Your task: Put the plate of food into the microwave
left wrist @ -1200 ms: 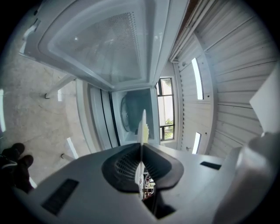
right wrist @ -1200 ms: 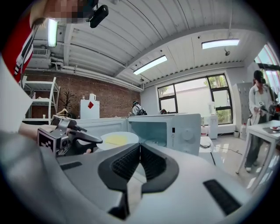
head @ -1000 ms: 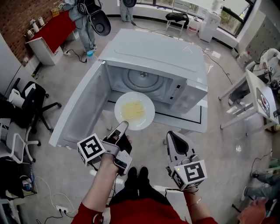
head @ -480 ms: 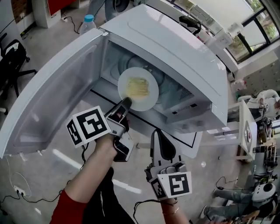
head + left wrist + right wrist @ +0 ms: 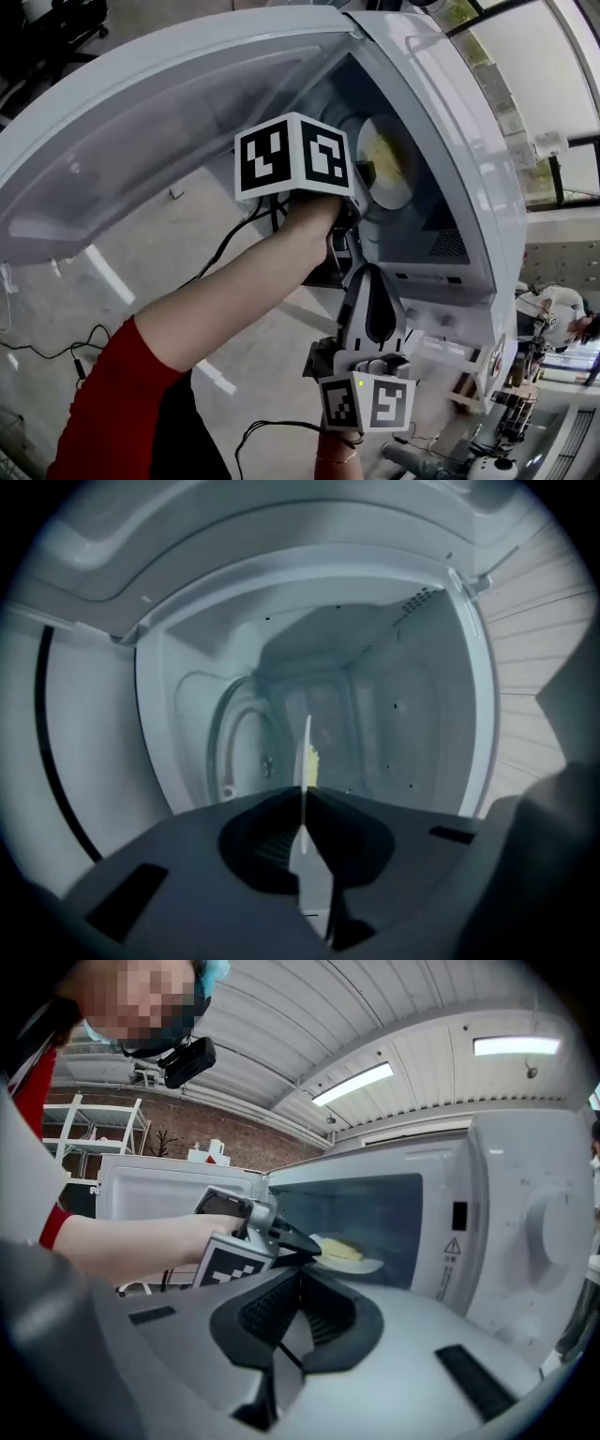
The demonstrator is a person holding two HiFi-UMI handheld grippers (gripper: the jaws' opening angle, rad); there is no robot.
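Pinching plate (image 5: 307, 747) inside microwave (image 5: 422, 714), left gripper (image 5: 305, 799) level, outstretched

Near: right gripper (image 5: 300, 1277), grey jaws closed together, nothing between them. Beyond, to the left: a hand (image 5: 155, 1239) with the left gripper (image 5: 302, 1244) clamped on the near rim of a level white plate (image 5: 361, 1265) of yellow food (image 5: 341, 1250), at the mouth of the white microwave (image 5: 511, 1185). Door (image 5: 150, 1183) open at left, dial (image 5: 553, 1232) at right, light strips (image 5: 353, 1083) on the ceiling above.

White plate (image 5: 389, 161) inside open microwave (image 5: 476, 173)
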